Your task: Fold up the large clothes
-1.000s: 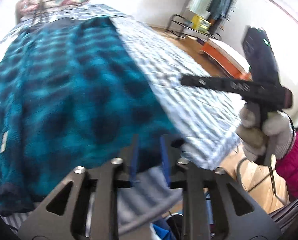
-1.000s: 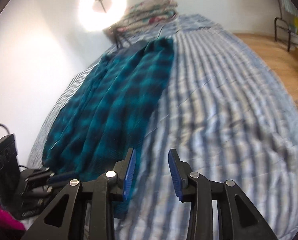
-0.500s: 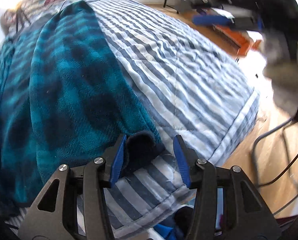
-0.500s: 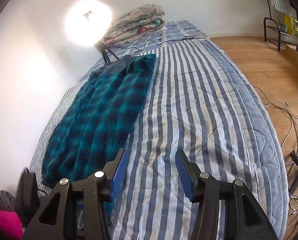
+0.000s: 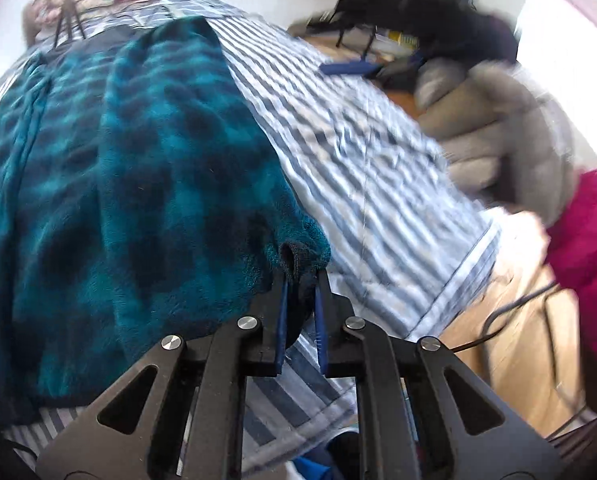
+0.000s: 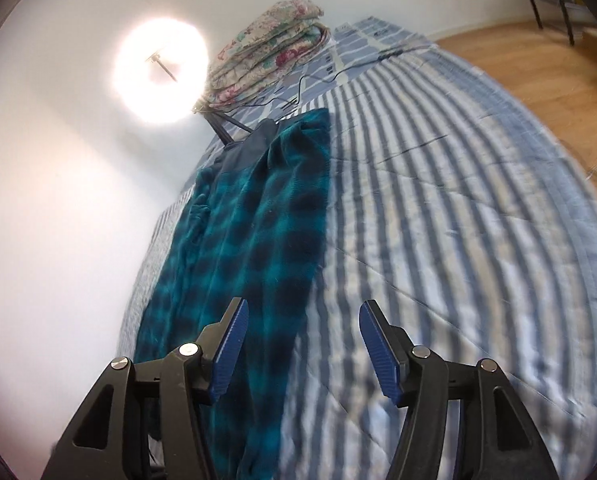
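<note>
With our left gripper (image 5: pixel 300 276) just closed on the near corner of the teal plaid garment (image 5: pixel 138 168) lying along the striped bedspread (image 6: pixel 438 208), we should bring the right gripper (image 6: pixel 302 320), jaws opened wide and empty, to the garment's other near corner.

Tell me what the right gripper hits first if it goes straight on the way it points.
Probably the teal plaid garment on the striped bedcover; the open right gripper points at its right edge, though depth is unclear.
</note>
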`<control>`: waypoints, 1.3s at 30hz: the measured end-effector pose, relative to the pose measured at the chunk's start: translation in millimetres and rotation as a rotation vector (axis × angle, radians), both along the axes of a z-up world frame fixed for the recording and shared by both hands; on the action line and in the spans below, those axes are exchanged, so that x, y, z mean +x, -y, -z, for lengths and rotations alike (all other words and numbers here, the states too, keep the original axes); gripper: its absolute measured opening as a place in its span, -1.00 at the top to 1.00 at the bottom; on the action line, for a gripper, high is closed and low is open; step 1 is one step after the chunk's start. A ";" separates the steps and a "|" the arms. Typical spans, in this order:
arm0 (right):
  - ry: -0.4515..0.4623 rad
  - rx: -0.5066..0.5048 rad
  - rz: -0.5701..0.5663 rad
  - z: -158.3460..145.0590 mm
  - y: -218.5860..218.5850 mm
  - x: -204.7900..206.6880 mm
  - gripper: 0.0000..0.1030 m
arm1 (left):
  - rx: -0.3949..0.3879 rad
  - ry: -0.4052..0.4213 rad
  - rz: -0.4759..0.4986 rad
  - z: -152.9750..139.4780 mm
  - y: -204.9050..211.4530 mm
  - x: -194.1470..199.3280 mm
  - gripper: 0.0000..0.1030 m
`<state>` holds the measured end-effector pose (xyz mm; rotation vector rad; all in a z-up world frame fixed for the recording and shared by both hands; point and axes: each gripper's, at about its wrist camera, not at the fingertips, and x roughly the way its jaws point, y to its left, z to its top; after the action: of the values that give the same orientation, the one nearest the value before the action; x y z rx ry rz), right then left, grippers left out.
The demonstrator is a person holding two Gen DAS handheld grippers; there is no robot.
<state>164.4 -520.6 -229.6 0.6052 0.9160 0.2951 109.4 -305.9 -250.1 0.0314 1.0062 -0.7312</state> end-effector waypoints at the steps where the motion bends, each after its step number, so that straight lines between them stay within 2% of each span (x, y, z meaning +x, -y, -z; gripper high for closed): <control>1: -0.009 0.022 -0.006 5.7 -3.6 9.2 -0.19 | -0.028 -0.013 -0.014 -2.8 -5.3 2.3 0.81; 6: -0.062 0.050 -0.022 36.0 -22.5 53.6 -0.18 | -0.115 -0.060 -0.060 -13.0 -24.7 10.5 0.82; 12: -0.097 0.082 -0.041 66.1 -40.0 92.3 -0.05 | -0.142 -0.096 -0.084 -9.8 -37.1 11.4 0.82; 14: -0.103 0.094 -0.041 72.7 -43.9 99.2 0.07 | -0.136 -0.103 -0.086 -7.0 -36.5 11.4 0.82; 16: -0.109 0.111 -0.059 74.8 -48.1 104.2 0.60 | -0.138 -0.111 -0.088 -5.3 -36.7 10.9 0.82; 18: -0.125 0.101 -0.073 73.5 -55.0 106.9 0.73 | -0.137 -0.109 -0.090 -5.9 -36.6 9.6 0.82; 21: -0.145 0.006 -0.074 58.6 -67.8 110.2 0.80 | -0.126 -0.094 -0.099 -6.6 -39.9 7.9 0.82; 25: -0.163 -0.134 -0.073 31.8 -89.7 114.6 0.83 | -0.005 -0.031 -0.106 -7.2 -40.4 2.1 0.82; 29: -0.146 -0.287 -0.094 0.1 -123.0 119.9 0.83 | 0.050 0.031 -0.115 -11.1 -49.3 -7.6 0.82; 32: -0.140 -0.377 -0.106 -14.2 -146.2 123.9 0.84 | 0.030 0.025 -0.128 -13.0 -58.9 -9.3 0.82; 39: -0.129 -0.511 -0.153 -28.5 -198.2 129.7 0.84 | -0.090 -0.063 -0.194 -13.2 -89.0 -4.1 0.82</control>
<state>294.1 -322.3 -201.1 0.0827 1.1139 0.1490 105.3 -216.8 -237.0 -0.1670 1.0197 -0.6017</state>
